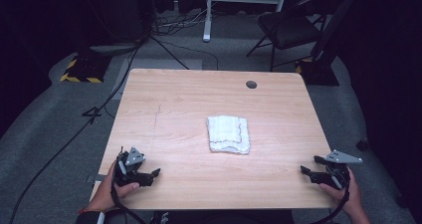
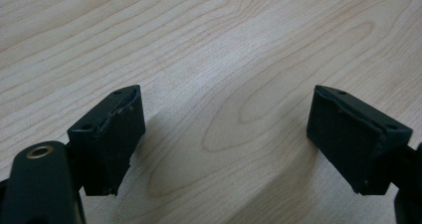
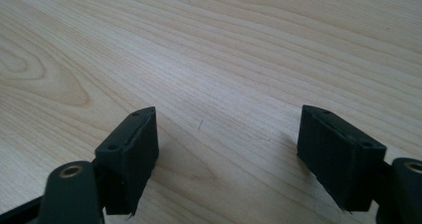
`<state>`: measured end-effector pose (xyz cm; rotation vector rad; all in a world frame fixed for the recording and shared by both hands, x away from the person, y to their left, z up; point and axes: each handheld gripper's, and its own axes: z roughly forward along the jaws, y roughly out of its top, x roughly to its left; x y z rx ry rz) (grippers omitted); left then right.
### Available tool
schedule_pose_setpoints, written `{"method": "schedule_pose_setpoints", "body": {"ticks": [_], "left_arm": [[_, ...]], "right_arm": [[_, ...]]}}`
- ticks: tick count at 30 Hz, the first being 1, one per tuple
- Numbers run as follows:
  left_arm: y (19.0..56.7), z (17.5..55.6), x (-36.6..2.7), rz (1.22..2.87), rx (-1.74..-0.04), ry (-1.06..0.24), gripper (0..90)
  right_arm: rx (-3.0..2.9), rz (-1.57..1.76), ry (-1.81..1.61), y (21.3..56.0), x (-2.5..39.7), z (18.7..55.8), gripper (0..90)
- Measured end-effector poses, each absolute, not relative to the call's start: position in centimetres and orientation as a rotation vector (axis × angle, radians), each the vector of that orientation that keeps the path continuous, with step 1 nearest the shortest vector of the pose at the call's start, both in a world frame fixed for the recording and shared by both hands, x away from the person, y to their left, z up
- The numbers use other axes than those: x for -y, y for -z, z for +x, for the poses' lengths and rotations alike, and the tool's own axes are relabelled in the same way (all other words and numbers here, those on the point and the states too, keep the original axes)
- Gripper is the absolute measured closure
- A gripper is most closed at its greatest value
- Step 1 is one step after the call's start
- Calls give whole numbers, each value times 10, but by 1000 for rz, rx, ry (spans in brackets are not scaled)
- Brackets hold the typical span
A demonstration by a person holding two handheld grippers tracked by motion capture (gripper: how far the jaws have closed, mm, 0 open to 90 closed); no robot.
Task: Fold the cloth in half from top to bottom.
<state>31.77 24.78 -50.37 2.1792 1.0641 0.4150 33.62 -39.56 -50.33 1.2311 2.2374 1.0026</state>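
— Cloth first: where does it lie from the two grippers?

— Folded white cloth point(image 1: 228, 134) sits near the middle of the wooden table point(image 1: 174, 99), ahead of both hands and between them. From the left gripper point(image 1: 149, 175) it lies forward and to the right; from the right gripper point(image 1: 309, 171) forward and to the left.

— Which one is nearer?

— Roughly even, as I judge it; both rest near the table's front edge, well apart from the cloth. Neither has a clear advantage.

— How is the cloth turned?

— It looks close to square, a little longer front to back, with a thin red line along its right edge. I can't pick out the folded edge from the loose ones.

— And the tongs?

— Both stand wide apart and empty. In each gripper view there is bare wood grain between the black pads point(image 2: 110, 134) point(image 3: 130, 154), nothing held.

— So the coming move?

— Probably a reach inward and forward from both sides.
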Motion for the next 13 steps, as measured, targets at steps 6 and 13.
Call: {"method": "schedule_pose_setpoints", "body": {"ticks": [6, 13], "left_arm": [[504, 318, -248, 2180, -1064, -415, 156], [504, 318, -248, 2177, -1065, -412, 155]], "right_arm": [[-2235, 1235, -1003, 503, 396, 336, 247], [-2235, 1234, -1003, 503, 396, 336, 247]]}}
